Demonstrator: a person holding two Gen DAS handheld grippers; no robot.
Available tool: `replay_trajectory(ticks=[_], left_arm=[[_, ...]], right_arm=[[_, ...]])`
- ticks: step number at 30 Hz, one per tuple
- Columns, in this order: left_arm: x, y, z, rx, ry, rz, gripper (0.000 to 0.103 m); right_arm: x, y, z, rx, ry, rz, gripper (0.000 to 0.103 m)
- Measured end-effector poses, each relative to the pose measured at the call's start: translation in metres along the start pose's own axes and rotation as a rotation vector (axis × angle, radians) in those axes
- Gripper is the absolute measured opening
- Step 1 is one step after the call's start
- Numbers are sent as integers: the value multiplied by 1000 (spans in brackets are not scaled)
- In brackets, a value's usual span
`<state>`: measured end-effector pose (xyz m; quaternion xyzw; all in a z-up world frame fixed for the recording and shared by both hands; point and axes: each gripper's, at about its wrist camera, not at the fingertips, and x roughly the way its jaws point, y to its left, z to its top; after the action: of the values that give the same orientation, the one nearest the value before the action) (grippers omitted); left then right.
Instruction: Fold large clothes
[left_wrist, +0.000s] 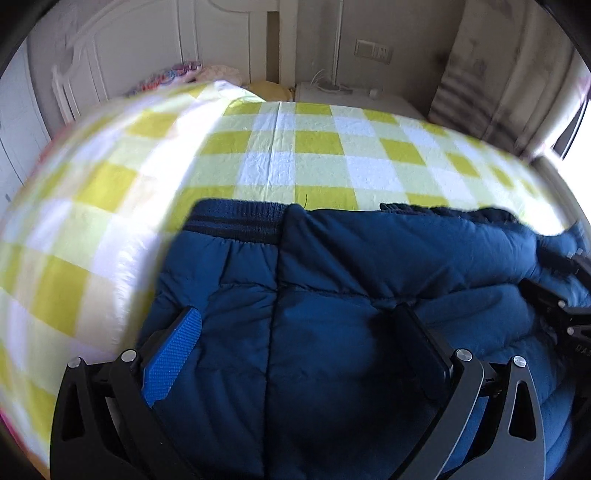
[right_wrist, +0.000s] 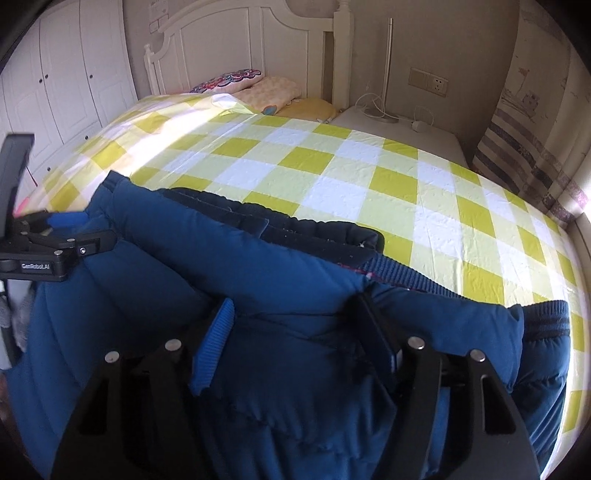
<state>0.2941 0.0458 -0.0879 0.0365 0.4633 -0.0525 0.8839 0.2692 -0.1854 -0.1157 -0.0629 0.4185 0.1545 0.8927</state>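
My left tool (left_wrist: 299, 354) hangs low over the blue padded jacket (left_wrist: 332, 295), its fingers spread wide apart with the quilted fabric bulging up between them; one blue ribbed pad (left_wrist: 173, 354) sits at the jacket's left side, and the dark finger opposite rests against the padding. I cannot say the fingers pinch anything. The jacket lies on the bed (left_wrist: 295, 147), on the yellow-and-white checked sheet, bunched along the near edge, with its ribbed hem band (left_wrist: 236, 221) pointing toward the headboard.

My right tool (right_wrist: 295, 347) is likewise spread apart, its fingers straddling a thick fold of the same jacket (right_wrist: 258, 280); the blue pad (right_wrist: 216, 343) presses against one side of the fold, and the black finger stands at the other. The dark collar lining (right_wrist: 314, 236) lies open on the far side of the fold, and a ribbed cuff (right_wrist: 546, 317) sits near the bed's right edge. From this side I see my left tool (right_wrist: 64, 230) at the jacket's left end, over the fabric.

Pillows (right_wrist: 255, 86) lie at the head of the bed, beside a white bedside cabinet (right_wrist: 399, 129).
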Motion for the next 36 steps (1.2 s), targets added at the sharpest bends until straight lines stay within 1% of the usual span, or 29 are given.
replay_trajectory(ticks=[2,3,5,6,8,9,10,11,12,13,16,18,20,22,23,24,25,26,27,28,29,30,31,32,34,35,36], left_arm=[[-23,-17,5,72,-51,-19,99],[-36,-30,10,121,-90,-24,99],[-40,-50,22,191,-119,-22,99],[-34,-54,27,199,-111,-21,99],[-7,-56,38,177,-59,-7,99],[19,-55,39,157,-6,8,99],[40,-49,39,120,40,-42,99],[47,-37,41,54,45,-111,99],[46,-33,42,28,38,-131,99],[46,-31,42,24,34,-138,99],[44,-33,36,43,8,-122,99],[42,-33,34,42,-8,-120,99],[42,-33,34,41,-12,-122,99],[43,-33,34,41,-13,-122,99],[43,-32,34,40,-13,-122,99],[43,-32,34,39,-13,-124,99],[43,-32,34,36,-14,-128,99],[42,-31,33,33,-16,-132,99],[42,-31,33,31,-18,-133,99],[42,-31,33,29,-19,-134,99],[42,-31,33,27,-18,-135,99],[42,-31,33,29,-18,-134,99],[42,-30,33,29,-19,-135,99],[42,-30,33,27,-18,-137,99],[42,-31,33,26,-17,-139,99],[42,-31,33,25,-18,-140,99],[42,-31,33,25,-18,-140,99]], right_arm=[[1,2,0,-9,2,-5,70],[1,1,-1,-9,1,-2,71],[0,0,-1,-7,-1,1,71],[0,1,-1,-7,-2,0,71],[0,1,-1,-7,-4,1,71],[-1,0,-1,-5,-6,4,71],[-2,-1,-2,-1,-13,13,71],[-3,-1,-1,5,-18,13,71],[-4,-2,-1,10,-20,12,71],[-4,-2,-1,10,-20,11,71],[-14,-3,0,24,-41,1,70],[-37,-13,1,72,-93,-18,71],[-66,-34,-3,151,-168,-46,75],[-80,-57,-7,204,-186,-104,77],[-78,-74,-12,236,-162,-126,77],[-69,-85,-17,257,-122,-128,77],[-45,-102,-27,302,-27,-111,78],[-30,-112,-34,354,20,-52,78],[-28,-120,-36,392,11,-14,78],[-30,-120,-35,393,6,-13,77],[-35,-118,-32,374,-7,-36,77],[-44,-116,-30,361,-50,-76,75],[-53,-119,-32,381,-95,-120,75],[-56,-124,-34,412,-115,-146,75],[-46,-139,-41,481,-60,-140,77],[-37,-142,-43,492,-21,-118,78],[-32,-140,-41,478,1,-122,80]])
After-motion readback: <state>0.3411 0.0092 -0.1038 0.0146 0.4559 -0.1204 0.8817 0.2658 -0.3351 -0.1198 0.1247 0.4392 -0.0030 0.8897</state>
